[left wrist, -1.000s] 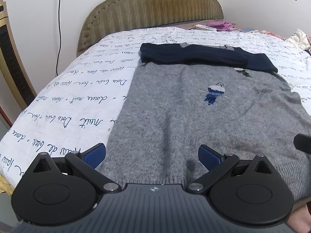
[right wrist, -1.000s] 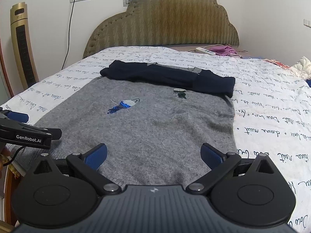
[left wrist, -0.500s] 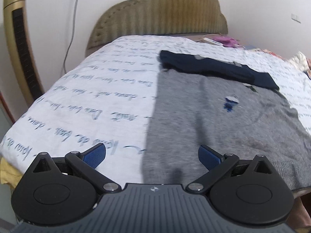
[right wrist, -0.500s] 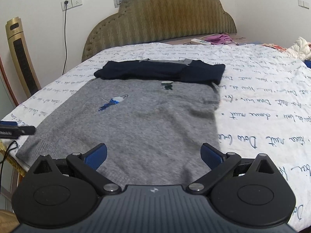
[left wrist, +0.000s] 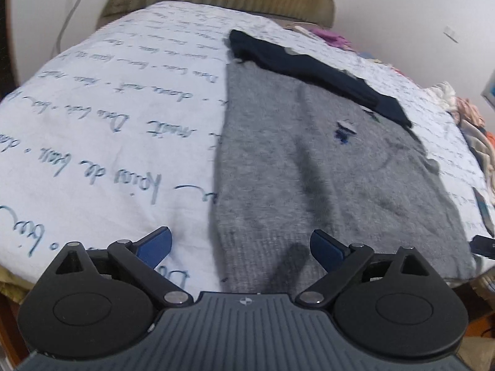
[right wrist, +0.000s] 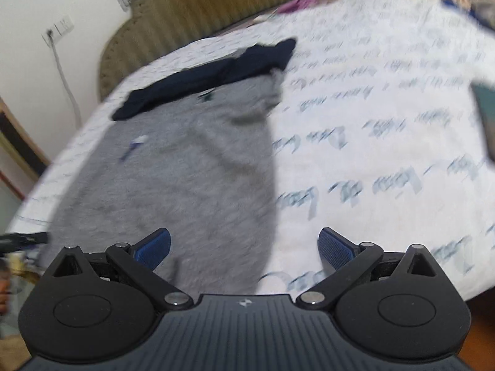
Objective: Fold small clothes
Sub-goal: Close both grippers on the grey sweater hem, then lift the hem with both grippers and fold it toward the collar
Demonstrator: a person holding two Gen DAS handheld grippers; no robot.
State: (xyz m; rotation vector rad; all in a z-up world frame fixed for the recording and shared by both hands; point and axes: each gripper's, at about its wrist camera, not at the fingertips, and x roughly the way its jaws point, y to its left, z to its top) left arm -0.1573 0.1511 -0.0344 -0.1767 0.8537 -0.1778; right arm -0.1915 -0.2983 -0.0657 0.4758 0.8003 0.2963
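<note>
Left wrist view: the left gripper (left wrist: 241,244) was wide open, jaws just closing slightly, straddling the left hem corner of the grey sweater (left wrist: 309,160), which lay flat on the bedsheet (left wrist: 108,123). The right gripper (right wrist: 244,247) stood open and empty over the sweater's right edge. A dark garment (right wrist: 210,74) lay across its far end.

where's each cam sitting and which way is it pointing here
Left wrist: sits on the left gripper, angled down over the near left corner of the grey sweater on the bed sheet; both its blue fingers show, jaws open, having just closed slightly with nothing between them.
Right wrist: sits on the right gripper, angled down over the sweater's near right edge; its own fingers show, open and empty, plus the other gripper's tip at far left.
Shared: sweater, folded navy garment, headboard.
</note>
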